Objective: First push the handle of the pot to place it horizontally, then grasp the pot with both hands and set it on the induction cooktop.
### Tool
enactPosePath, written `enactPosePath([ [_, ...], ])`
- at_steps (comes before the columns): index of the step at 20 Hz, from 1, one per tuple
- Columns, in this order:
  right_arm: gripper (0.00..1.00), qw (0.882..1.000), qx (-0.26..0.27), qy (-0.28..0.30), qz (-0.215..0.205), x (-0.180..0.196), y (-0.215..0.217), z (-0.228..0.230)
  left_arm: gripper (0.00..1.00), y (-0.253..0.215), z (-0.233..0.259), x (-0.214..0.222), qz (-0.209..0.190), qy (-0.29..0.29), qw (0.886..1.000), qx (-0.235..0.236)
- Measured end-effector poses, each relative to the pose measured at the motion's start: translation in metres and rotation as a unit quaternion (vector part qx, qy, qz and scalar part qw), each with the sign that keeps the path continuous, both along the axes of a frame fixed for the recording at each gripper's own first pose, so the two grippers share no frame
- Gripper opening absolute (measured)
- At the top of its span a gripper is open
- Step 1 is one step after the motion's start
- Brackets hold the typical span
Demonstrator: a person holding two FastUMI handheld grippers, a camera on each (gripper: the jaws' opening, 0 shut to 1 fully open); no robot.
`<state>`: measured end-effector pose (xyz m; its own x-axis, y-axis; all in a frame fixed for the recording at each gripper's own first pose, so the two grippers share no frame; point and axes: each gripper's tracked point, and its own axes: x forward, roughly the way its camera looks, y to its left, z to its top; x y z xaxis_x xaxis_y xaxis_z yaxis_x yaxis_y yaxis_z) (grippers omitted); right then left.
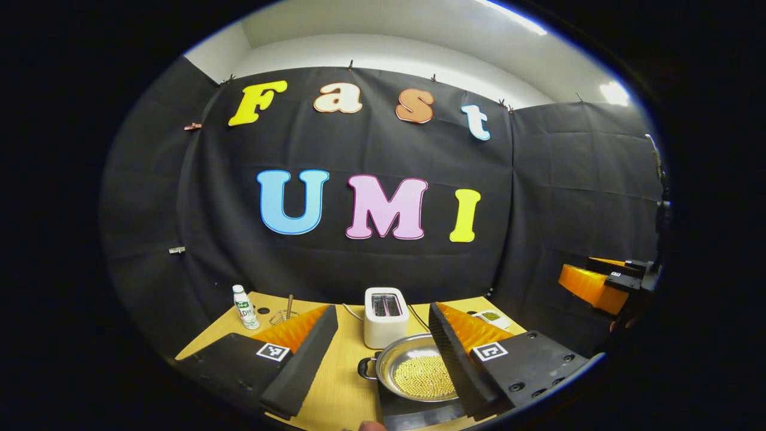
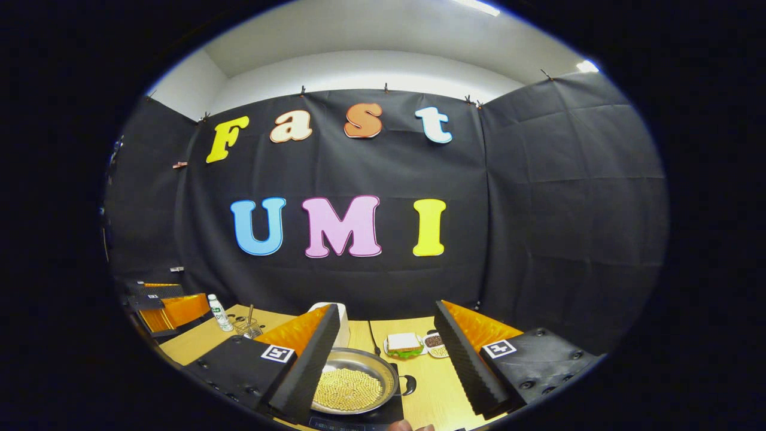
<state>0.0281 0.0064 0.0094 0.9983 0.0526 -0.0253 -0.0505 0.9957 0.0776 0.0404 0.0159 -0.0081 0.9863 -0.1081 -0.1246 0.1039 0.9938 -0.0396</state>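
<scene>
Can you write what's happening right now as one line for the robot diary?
stage: pot on induction cooktop | left gripper: jaws open, holding nothing | right gripper: jaws open, holding nothing | nearby: toaster

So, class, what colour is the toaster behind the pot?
White; the toaster shows best in the left gripper view, just behind the pot.

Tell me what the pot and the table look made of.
Pot: looks like polished metal, probably steel, given its silvery body and bright reflective rim; its side handle is dark, material unclear. Table: seems light wood or wood-look laminate, matte, with faint grain.
</scene>
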Motion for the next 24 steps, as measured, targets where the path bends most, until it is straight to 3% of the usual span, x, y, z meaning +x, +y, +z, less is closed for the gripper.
enactPosePath([
  [8, 0.99, 1.000, -0.007, -0.012, -0.005, -0.015, 0.010, 0.007, 0.95, 0.005, 0.008, -0.027, -0.003, -0.015, 1.000, 0.011],
  [24, 0.99, 1.000, -0.013, 0.005, 0.006, -0.016, 0.011, -0.001, 0.93, 0.005, 0.006, -0.029, 0.000, -0.010, 1.000, 0.018],
])
